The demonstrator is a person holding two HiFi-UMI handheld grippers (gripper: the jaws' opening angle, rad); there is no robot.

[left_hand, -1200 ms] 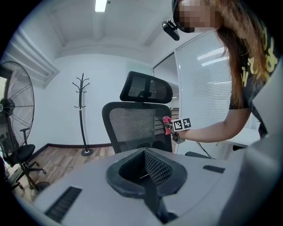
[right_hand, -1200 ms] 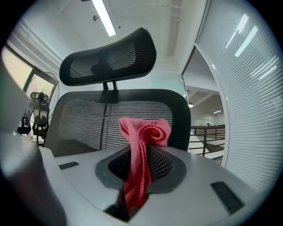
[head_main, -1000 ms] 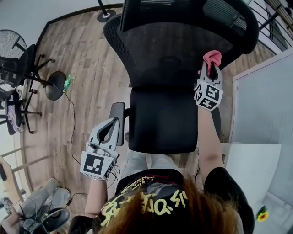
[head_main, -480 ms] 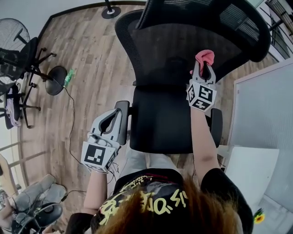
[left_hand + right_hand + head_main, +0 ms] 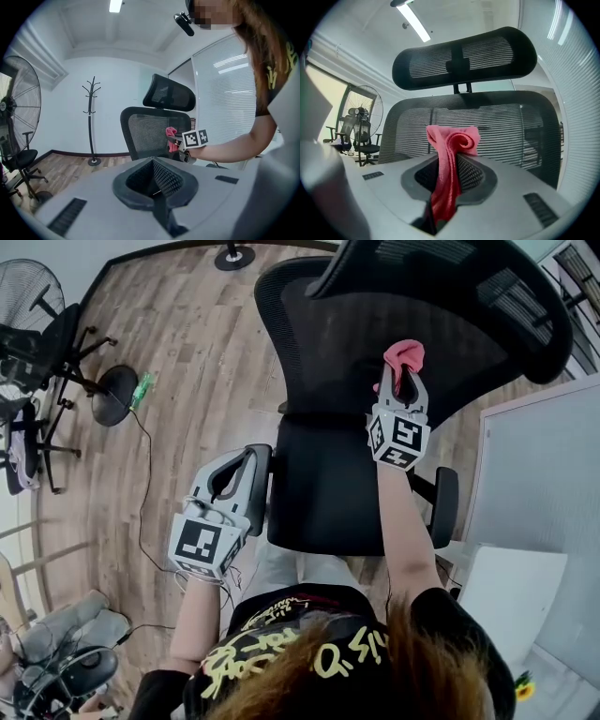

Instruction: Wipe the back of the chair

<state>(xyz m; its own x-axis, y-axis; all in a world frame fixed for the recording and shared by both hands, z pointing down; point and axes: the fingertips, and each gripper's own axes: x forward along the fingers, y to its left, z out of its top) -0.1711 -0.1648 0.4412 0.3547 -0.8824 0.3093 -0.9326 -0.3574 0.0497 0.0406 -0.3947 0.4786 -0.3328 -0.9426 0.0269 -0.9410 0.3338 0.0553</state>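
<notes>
Cloth (image 5: 452, 140) pinched in right tool (image 5: 400, 376), facing chair back (image 5: 319, 343)

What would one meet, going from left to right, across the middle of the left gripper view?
fan → coat stand → chair back → pink cloth → person's forearm

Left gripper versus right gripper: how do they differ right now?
The right gripper is shut on a pink cloth. The left gripper is shut with nothing between its jaws. The right gripper is raised at the chair's mesh back, while the left gripper hangs lower, beside the armrest. Both point toward the chair.
</notes>
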